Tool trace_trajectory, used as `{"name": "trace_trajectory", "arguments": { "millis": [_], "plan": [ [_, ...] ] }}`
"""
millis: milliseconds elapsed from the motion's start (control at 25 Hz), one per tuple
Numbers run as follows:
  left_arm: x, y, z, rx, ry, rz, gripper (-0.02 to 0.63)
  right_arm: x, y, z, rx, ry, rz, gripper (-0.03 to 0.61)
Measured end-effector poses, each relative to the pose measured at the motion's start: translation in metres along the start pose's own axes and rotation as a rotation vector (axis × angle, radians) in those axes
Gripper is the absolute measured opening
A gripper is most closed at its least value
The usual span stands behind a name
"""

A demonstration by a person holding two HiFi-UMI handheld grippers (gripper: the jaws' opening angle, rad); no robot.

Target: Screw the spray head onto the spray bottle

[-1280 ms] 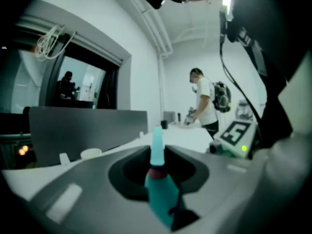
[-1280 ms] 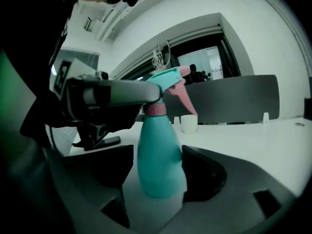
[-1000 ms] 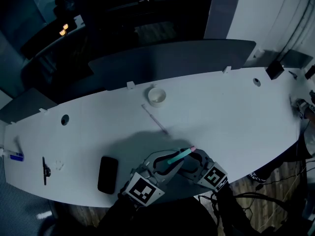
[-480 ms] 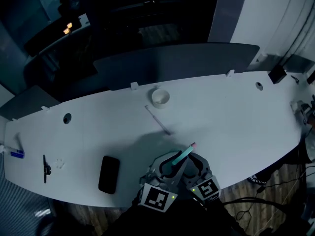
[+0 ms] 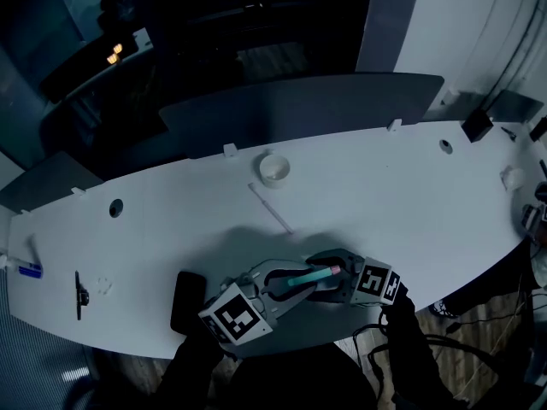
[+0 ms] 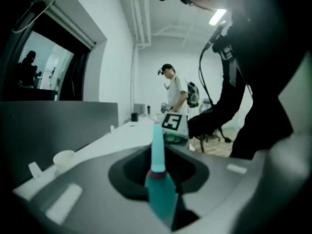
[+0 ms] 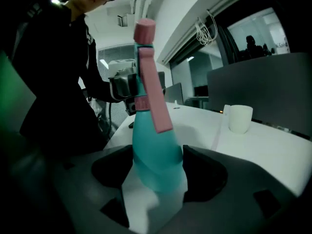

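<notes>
The right gripper (image 7: 157,172) clamps the teal spray bottle (image 7: 156,150) low on its body, above the worktop's (image 5: 385,195) near edge. Its long axis rises away from the jaws, pink spray head (image 7: 152,89) uppermost. Just beyond, the left gripper (image 6: 161,179) pinches a slim teal piece (image 6: 160,191) with a dark ring. No label is readable.

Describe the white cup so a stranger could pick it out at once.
Take the long white table and look to its far edge, along the dark partition. The cup stands left of centre, just beyond a thin rod. It is the only upright white vessel there.
</notes>
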State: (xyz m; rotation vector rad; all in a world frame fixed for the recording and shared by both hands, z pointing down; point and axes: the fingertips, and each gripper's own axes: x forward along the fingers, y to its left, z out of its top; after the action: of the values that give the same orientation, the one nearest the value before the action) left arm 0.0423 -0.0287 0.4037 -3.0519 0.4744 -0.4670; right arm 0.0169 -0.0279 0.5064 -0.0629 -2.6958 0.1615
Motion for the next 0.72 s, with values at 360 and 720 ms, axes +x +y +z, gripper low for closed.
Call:
{"name": "trace_trajectory", "arguments": {
  "millis": [360,720],
  "plan": [
    [-0.007,0.031,0.002,-0.108,-0.121,0.587,0.091,-0.012,-0.013,0.005,0.239,-0.191,-0.723,0.304],
    [-0.005,0.008,-0.002,-0.045,-0.025,0.090,0.090,0.002,-0.002,0.002,-0.034,-0.086,-0.197,0.304]
  ]
}}
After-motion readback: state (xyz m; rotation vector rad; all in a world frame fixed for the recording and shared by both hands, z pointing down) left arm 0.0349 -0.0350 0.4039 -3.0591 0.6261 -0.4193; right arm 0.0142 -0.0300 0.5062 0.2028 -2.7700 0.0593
